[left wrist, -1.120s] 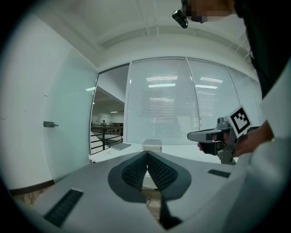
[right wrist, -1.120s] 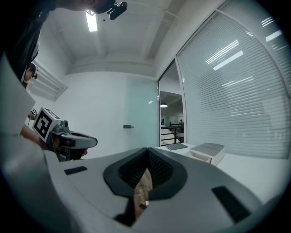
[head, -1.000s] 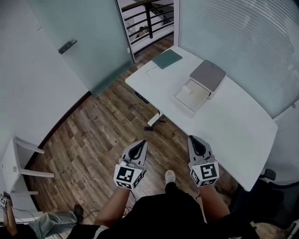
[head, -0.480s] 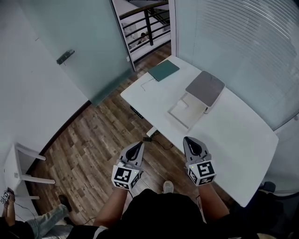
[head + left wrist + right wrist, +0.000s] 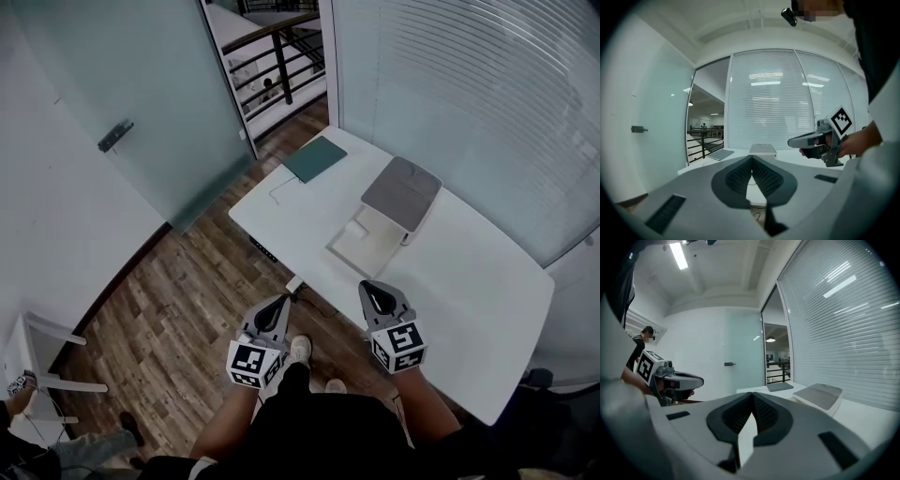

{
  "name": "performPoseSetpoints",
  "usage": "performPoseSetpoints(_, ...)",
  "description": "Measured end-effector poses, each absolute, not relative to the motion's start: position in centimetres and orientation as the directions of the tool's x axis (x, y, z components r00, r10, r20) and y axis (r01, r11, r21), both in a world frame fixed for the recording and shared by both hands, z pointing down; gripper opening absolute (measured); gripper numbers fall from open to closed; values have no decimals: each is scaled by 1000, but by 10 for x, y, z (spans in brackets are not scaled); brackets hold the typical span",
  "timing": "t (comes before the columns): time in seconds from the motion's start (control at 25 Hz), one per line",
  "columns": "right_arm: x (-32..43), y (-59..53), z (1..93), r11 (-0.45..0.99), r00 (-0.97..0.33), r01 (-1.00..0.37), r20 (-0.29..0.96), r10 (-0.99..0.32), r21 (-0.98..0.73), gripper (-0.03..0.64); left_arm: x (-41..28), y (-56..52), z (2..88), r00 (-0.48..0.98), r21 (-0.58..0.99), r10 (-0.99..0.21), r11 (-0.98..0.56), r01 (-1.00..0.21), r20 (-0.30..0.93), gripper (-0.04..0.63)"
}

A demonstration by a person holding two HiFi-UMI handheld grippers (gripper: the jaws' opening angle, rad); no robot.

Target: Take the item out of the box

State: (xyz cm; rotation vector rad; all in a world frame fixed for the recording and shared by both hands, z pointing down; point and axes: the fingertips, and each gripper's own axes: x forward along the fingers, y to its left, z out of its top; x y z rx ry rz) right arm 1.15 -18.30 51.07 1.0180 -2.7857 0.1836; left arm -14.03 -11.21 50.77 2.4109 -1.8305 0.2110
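At the far left a white stool (image 5: 36,339) is seen on the wooden floor (image 5: 178,281), and behind it a frosted glass door (image 5: 159,103) is shut, with its handle toward the stool. The left gripper (image 5: 281,303) is held over the floor, just short of the near edge of the white table (image 5: 478,281). Its jaws are pressed together and nothing is caught between them. A white shoe (image 5: 299,349) is seen on the floor below it. On the far left corner of the table a dark green folder (image 5: 315,157) is laid flat. Toward the middle of the table the box (image 5: 401,192) is found: it is white with a grey top, and a flat white part is spread open on the table against its near side. What lies inside cannot be made out, and the box is touched by neither gripper. The right gripper (image 5: 367,287) is held level with the left one and well apart from it, with its tip over the table's near edge and pointed at the box but short of it. Its jaws are likewise closed tight on nothing. Along the table's far side, to the right, a glass wall covered by white blinds (image 5: 469,84) is seen.
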Motion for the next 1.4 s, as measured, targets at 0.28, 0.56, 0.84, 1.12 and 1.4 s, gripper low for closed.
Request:
performPoseSetpoints(0.28, -16, -222, 510, 743, -731, -667, 237, -640, -50, 6, -166, -162, 499, 304, 3, -939, -308, -951, 159, 12)
performPoseSetpoints(0.56, -39, -259, 518, 706, -688, -708, 264, -676, -36, 6, -195, -203, 507, 354, 35, -920, -353, -935, 167, 12)
performPoseSetpoints(0.84, -54, -290, 523, 644, -609, -764, 298, -735, 27, 6, -212, -234, 512, 443, 65, -882, -439, -896, 162, 12)
performPoseSetpoints(1.12, -49, -320, 543, 580, -513, -810, 367, -776, 93, 6, -212, -272, 519, 521, 65, -839, -517, -853, 156, 12)
performPoseSetpoints(1.4, -34, -341, 595, 583, -403, -795, 571, -715, 169, 55, -212, -298, 529, 582, 103, -794, -573, -813, 177, 12)
